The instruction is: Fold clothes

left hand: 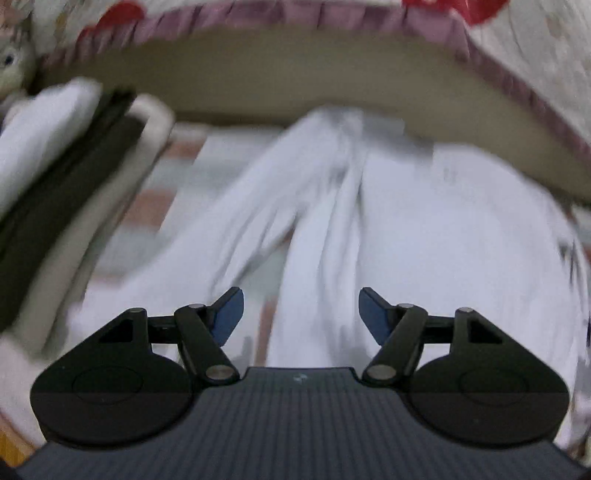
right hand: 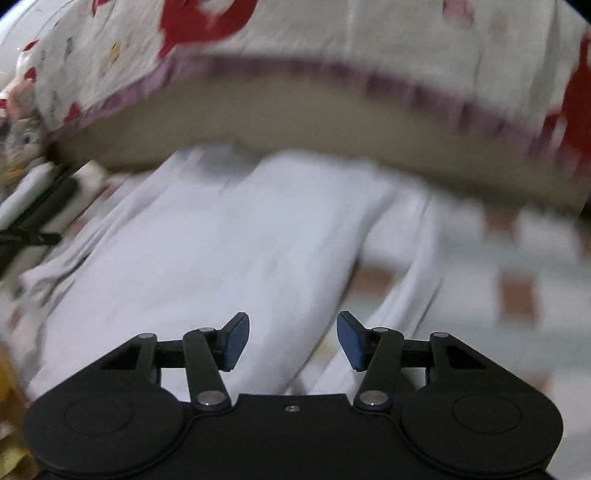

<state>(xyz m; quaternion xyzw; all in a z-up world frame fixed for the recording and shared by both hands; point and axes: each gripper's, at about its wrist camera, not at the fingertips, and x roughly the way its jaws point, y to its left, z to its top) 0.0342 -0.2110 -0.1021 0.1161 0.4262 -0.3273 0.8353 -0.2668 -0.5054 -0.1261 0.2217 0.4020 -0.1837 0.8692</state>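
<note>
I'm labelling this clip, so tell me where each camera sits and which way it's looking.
Left wrist: sits on the left tongs, looking forward and down past open blue pads at the white garment; stacked folded clothes lie left.
Right wrist: sits on the right tongs, also open, over the same garment.
Both share the garment, checked surface and patterned quilt. No hand shows.

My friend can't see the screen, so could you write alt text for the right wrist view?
An open claw hangs empty over a rumpled white garment spread on a checked cloth. Behind lies bedding with red patches. The picture is blurred.
</note>
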